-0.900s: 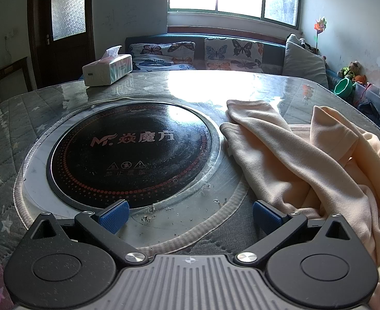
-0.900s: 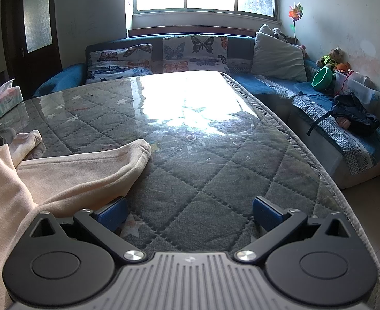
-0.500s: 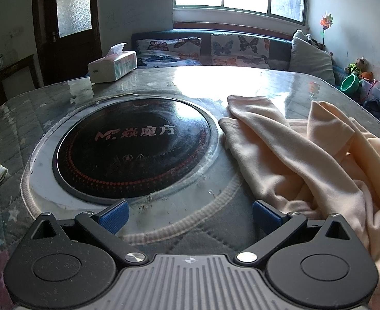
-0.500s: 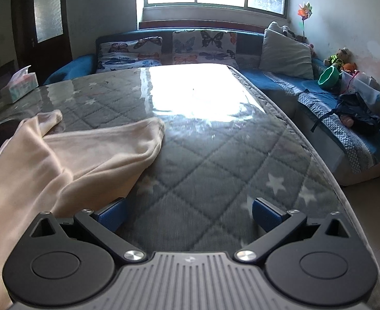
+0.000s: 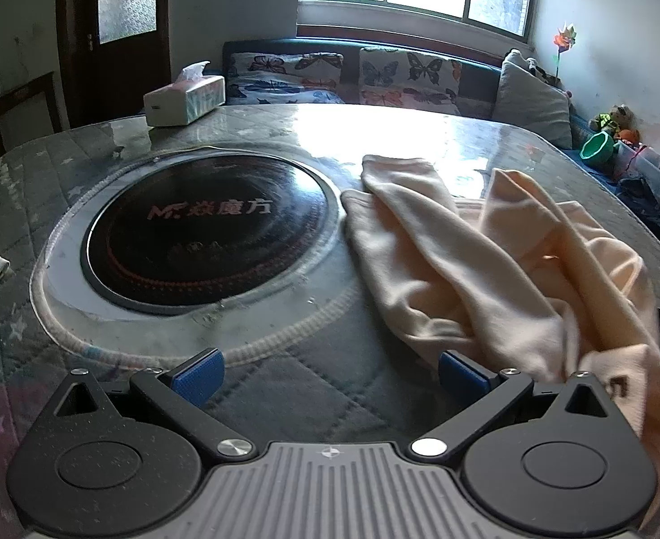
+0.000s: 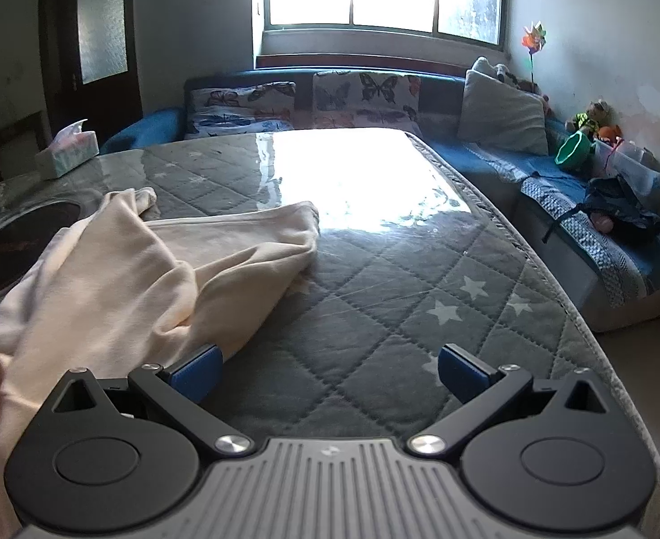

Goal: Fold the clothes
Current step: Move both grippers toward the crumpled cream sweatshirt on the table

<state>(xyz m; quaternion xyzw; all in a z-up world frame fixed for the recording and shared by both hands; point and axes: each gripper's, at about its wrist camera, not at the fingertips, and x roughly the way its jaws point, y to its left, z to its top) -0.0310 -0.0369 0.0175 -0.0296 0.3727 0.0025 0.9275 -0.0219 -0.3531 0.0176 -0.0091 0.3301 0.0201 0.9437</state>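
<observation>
1. Table (image 6: 442, 278): quilted grey star-print cover under clear plastic, with free flat space to the right of the garment. I'd spread it that way, away from the round black hob (image 5: 204, 233) set into the table on the left.
2. Garment (image 5: 487, 269): one pale peach piece, bunched mid-table between the two grippers, just right of the hob. Nothing is folded yet, so flatten before any fold.
3. It looks like soft, thick knit with deep creases. Two tube-like sleeves or legs reach toward the window; which, I can't tell.
4. Left gripper (image 5: 330, 375): spread wide, empty, with cloth just beside its right finger.
5. Right gripper (image 6: 330, 373): spread wide, empty, with cloth at its left finger.
6. Suggest each gripper pinches an outer edge low, one layer only, then pulls apart.
</observation>
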